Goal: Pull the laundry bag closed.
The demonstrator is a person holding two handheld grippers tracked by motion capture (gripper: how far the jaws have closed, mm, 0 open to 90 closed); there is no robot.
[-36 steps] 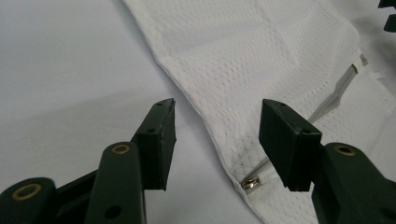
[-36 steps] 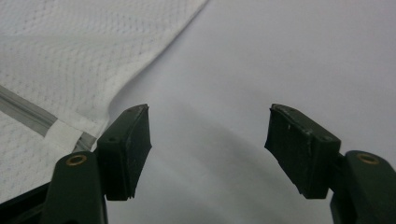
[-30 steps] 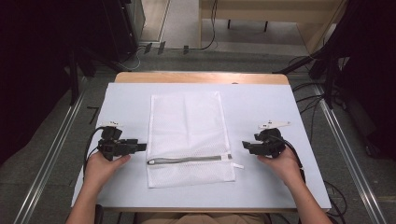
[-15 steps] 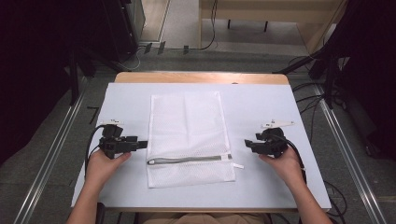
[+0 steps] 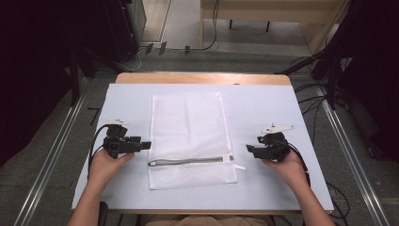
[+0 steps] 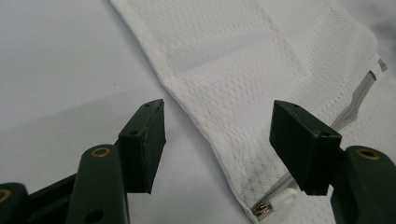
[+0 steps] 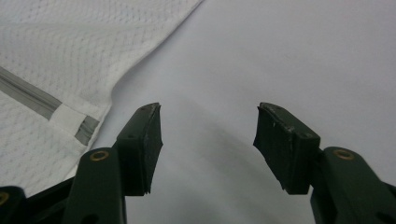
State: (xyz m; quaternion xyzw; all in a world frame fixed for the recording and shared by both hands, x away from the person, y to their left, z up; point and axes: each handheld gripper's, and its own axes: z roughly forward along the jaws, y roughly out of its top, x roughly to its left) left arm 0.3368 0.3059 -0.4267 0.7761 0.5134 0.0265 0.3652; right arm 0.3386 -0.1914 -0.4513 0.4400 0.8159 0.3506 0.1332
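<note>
Both pairs of jaws stand wide apart with nothing between them. Seen from the left gripper view, the left gripper point(image 6: 217, 135) hangs low over the edge of a white mesh laundry bag point(image 6: 261, 70), one jaw above the bare white table cover point(image 6: 60, 70) and the other above the mesh, and close by its tip lie the metal zipper pull point(image 6: 264, 211) and the start of the grey zipper point(image 6: 357, 100), details too small to make out from above. From the right gripper view, the right gripper point(image 7: 208, 140) sits over plain table cover just beside the bag's other edge, where the grey zipper ends at a small white fabric tab point(image 7: 70, 116). Looking down from the high view, the whole layout shows: the bag point(image 5: 188, 136) lies flat in the middle of the table point(image 5: 263, 108), lengthwise away from the person, its zipper point(image 5: 188, 161) running across near the close end, with the left gripper point(image 5: 143, 145) and right gripper point(image 5: 250, 149) each held in a hand at either end of that zipper, pointing inward.
</note>
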